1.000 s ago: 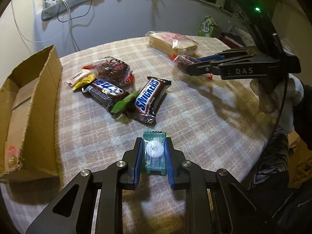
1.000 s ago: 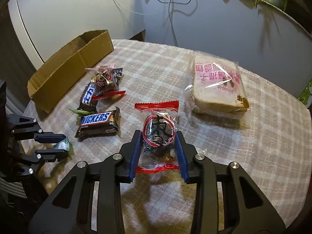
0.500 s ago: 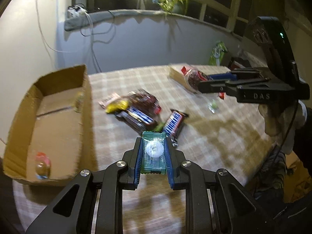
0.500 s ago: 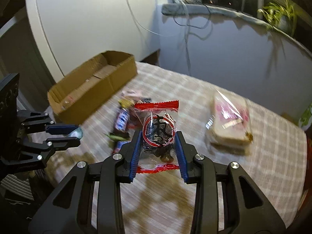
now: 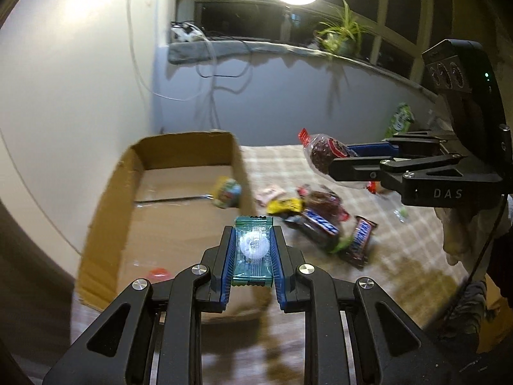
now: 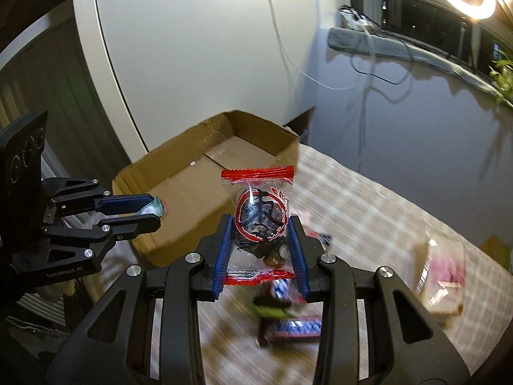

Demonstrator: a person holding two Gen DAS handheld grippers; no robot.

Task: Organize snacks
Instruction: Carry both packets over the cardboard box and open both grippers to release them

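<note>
My left gripper (image 5: 252, 252) is shut on a small green candy packet (image 5: 252, 250) with a white sweet inside, held in the air over the near part of the open cardboard box (image 5: 134, 192). My right gripper (image 6: 260, 239) is shut on a clear snack bag with red ends (image 6: 259, 215), raised above the table near the box (image 6: 192, 173). The right gripper also shows in the left wrist view (image 5: 340, 163), and the left gripper in the right wrist view (image 6: 150, 213). A pile of chocolate bars (image 5: 323, 224) lies on the checked tablecloth beside the box.
Two small sweets (image 5: 226, 191) (image 5: 158, 272) lie inside the box. A wrapped bread pack (image 6: 439, 276) sits at the table's right. A green packet (image 5: 399, 123) stands at the far edge. A wall and a sill with cables run behind the table.
Both grippers have lifted off the table with their snacks and swung left toward the cardboard box. The left one now hangs over the box's near end.
</note>
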